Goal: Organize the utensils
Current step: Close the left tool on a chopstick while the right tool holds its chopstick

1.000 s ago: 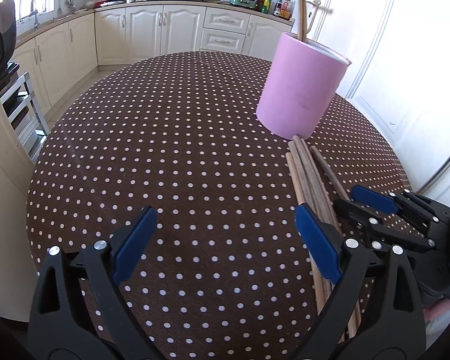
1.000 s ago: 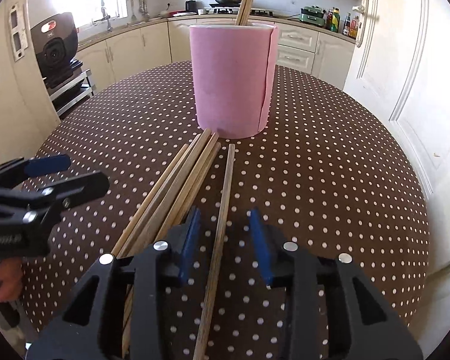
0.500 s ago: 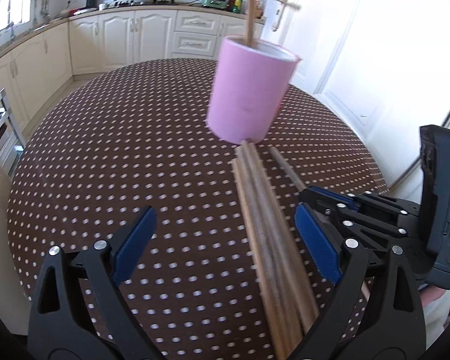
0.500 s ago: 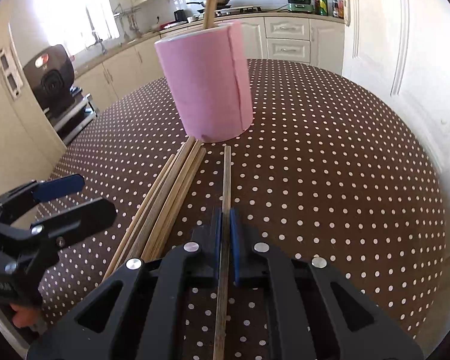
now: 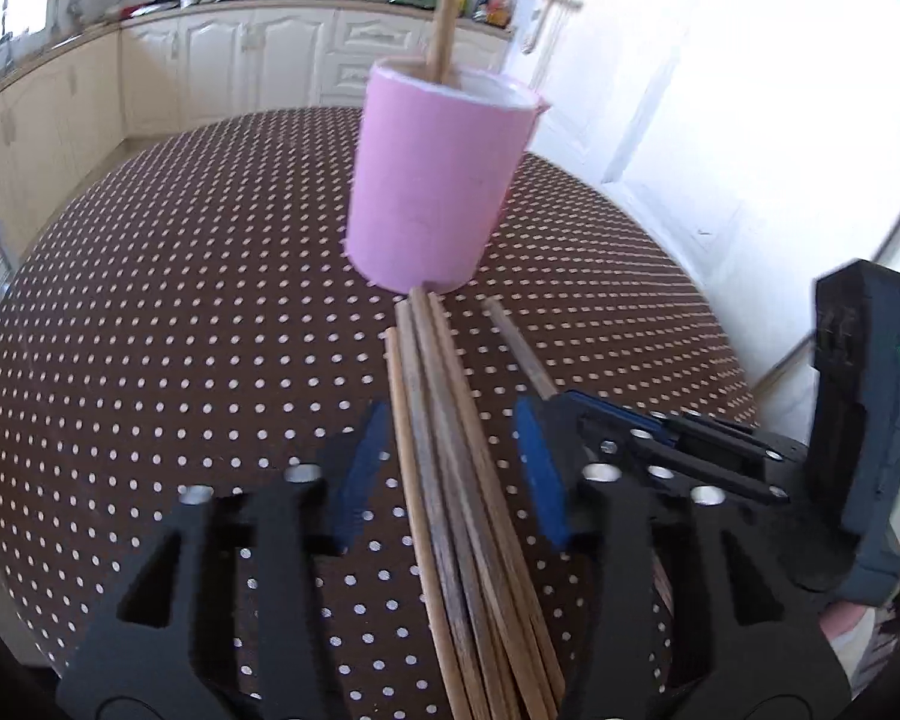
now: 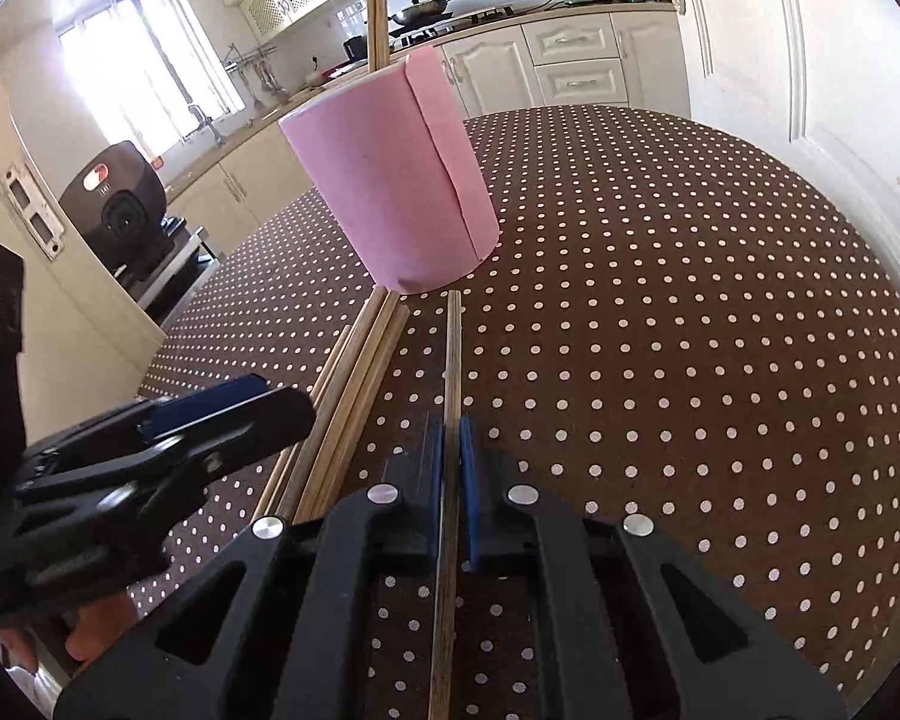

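Left wrist view: round table [image 5: 150,312] under a brown cloth with a regular grid of small white dots, matte surface. Pink cylindrical holder [image 5: 435,180], smooth-walled with a white inner rim, stands upright on the cloth; wooden chopsticks in the holder [image 5: 444,6] rise from its mouth, exact count unclear. Bundle of loose chopsticks [image 5: 450,462], thin straight wooden sticks in light and darker brown tones, lies flat on the cloth with far tips just beside the holder's base. Left gripper [image 5: 450,468], black plastic arms with blue pads, straddles this bundle; its jaws have just been closing, the sticks lie between them, and a gap shows on each side, so the pads do not press. Single chopstick [image 5: 519,348] lies apart to the right of the bundle, its near end running under the right gripper [image 5: 561,402]. Right wrist view: right gripper [image 6: 450,474] is clamped narrow on the single chopstick [image 6: 453,354], blue pads flat against both sides of the thin stick. Holder [image 6: 390,180] shows a vertical seam in its pink wrap. Left gripper [image 6: 210,414] sits over the bundle [image 6: 360,360]. Cream panelled kitchen cabinets [image 6: 576,60] line the background.
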`<state>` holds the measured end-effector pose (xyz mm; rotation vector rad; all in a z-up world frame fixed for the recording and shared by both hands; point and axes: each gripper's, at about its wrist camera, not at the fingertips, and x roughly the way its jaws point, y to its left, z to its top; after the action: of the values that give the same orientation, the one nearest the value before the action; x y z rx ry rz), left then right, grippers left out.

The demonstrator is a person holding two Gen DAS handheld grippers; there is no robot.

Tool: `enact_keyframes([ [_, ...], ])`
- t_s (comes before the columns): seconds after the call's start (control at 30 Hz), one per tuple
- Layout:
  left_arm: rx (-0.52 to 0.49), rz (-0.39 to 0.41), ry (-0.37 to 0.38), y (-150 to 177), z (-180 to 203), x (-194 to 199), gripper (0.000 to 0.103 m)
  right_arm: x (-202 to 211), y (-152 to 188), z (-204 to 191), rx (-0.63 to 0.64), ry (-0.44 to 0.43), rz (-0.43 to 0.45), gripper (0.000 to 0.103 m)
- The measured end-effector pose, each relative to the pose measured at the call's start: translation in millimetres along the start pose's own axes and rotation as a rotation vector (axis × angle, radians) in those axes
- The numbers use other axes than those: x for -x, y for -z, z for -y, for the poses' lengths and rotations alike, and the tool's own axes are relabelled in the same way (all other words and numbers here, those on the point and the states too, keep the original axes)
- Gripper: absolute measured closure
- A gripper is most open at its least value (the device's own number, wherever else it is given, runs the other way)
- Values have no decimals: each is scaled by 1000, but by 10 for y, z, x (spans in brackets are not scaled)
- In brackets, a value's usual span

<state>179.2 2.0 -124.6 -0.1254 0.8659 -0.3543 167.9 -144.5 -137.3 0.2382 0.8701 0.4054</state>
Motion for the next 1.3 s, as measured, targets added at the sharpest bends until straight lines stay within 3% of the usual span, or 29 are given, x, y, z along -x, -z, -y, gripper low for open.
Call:
enact_keyframes([
  [0.3, -43, -37, -126, -10, 120, -168, 69, 56, -2, 159, -40, -49, -2, 98],
  [0.5, -78, -11, -231, -2, 254, -143, 73, 96, 7, 197, -43, -54, -2, 98],
  [0.63, -84, -28, -231, 4, 222, -140, 82, 102, 0, 186, -46, -58, -3, 98],
  [0.8, -80, -57, -162, -21, 212, -129, 82, 121, -2, 192, -49, -60, -3, 98],
  [0.93, -75, -55, -212, -25, 190, -154, 82, 118, -9, 174, -49, -61, -3, 98],
  [1.3, -7, -52, -178, -39, -95, -1, 82, 131, -15, 186, -53, -66, -4, 98],
])
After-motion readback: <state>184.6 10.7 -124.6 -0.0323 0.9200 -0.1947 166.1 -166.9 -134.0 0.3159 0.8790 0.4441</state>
